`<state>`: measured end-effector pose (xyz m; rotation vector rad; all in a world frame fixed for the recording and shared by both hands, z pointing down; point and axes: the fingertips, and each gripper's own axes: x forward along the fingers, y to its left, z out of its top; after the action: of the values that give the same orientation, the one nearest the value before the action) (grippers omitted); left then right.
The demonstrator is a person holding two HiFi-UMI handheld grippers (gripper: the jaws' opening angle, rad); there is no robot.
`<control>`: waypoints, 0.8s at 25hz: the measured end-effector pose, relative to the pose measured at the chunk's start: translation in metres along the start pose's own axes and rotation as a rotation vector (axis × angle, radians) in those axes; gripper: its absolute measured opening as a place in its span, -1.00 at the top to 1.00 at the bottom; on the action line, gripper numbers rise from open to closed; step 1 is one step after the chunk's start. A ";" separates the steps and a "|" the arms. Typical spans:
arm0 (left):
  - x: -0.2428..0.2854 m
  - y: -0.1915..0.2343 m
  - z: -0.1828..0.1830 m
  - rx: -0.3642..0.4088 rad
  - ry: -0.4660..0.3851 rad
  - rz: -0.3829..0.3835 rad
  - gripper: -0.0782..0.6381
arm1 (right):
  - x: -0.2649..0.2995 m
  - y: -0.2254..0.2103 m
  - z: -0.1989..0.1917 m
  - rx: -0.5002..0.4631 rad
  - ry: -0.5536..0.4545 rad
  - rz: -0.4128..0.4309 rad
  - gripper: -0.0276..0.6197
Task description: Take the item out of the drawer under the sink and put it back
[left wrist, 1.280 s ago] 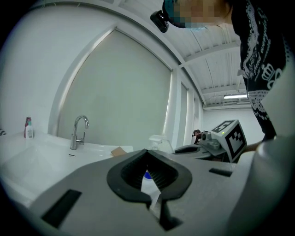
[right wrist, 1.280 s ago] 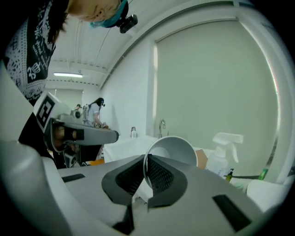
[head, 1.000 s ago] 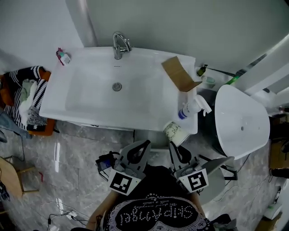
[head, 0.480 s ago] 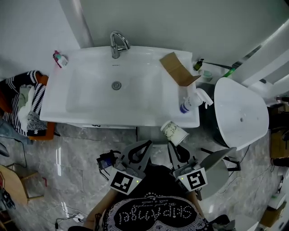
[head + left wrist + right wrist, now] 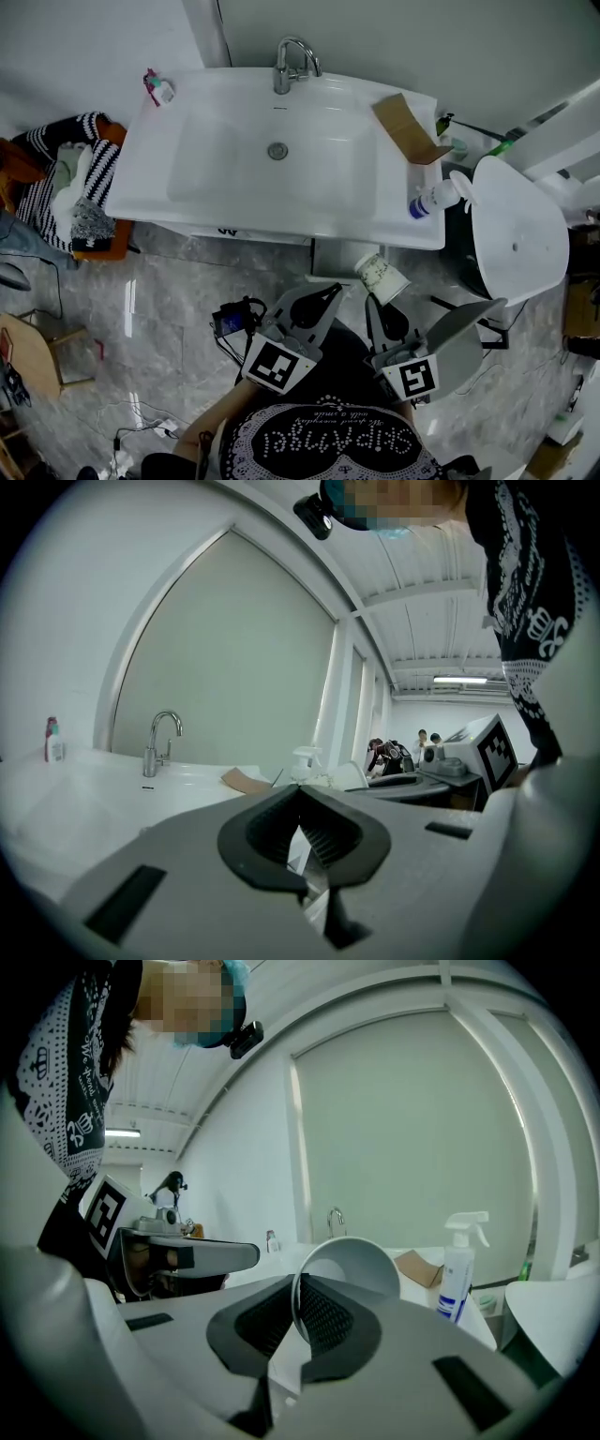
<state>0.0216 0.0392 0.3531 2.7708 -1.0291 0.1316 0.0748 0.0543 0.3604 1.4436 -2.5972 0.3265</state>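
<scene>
Right gripper (image 5: pixel 298 1309) fingers clamped on the rim of the paper cup (image 5: pixel 382 275), center-right of the head view, just below the sink (image 5: pixel 281 230) front edge. Left gripper (image 5: pixel 302 825) fingers together, nothing between. Spray bottle (image 5: pixel 433 198) on the sink's right corner.

In the head view, the sink (image 5: pixel 150 202) hid whatever sat beneath it. The paper cup's (image 5: pixel 349 1267) lower rim was hidden between the right tongs (image 5: pixel 298 1314). The spray bottle's (image 5: pixel 457 1283) label was too small to read, and the bottom edge cut off the person's printed shirt (image 5: pixel 323 442).
</scene>
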 end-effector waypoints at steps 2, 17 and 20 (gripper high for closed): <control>-0.008 0.001 -0.003 -0.009 0.001 0.003 0.77 | 0.001 0.012 -0.005 -0.012 0.012 0.007 0.84; -0.020 0.001 -0.007 0.027 0.020 -0.053 0.77 | 0.011 0.029 -0.011 -0.027 0.025 0.014 0.84; -0.020 -0.002 -0.006 0.038 0.017 -0.072 0.77 | 0.013 0.031 -0.011 -0.039 0.027 0.013 0.84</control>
<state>0.0078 0.0547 0.3556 2.8320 -0.9306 0.1655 0.0421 0.0622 0.3703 1.4002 -2.5788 0.2934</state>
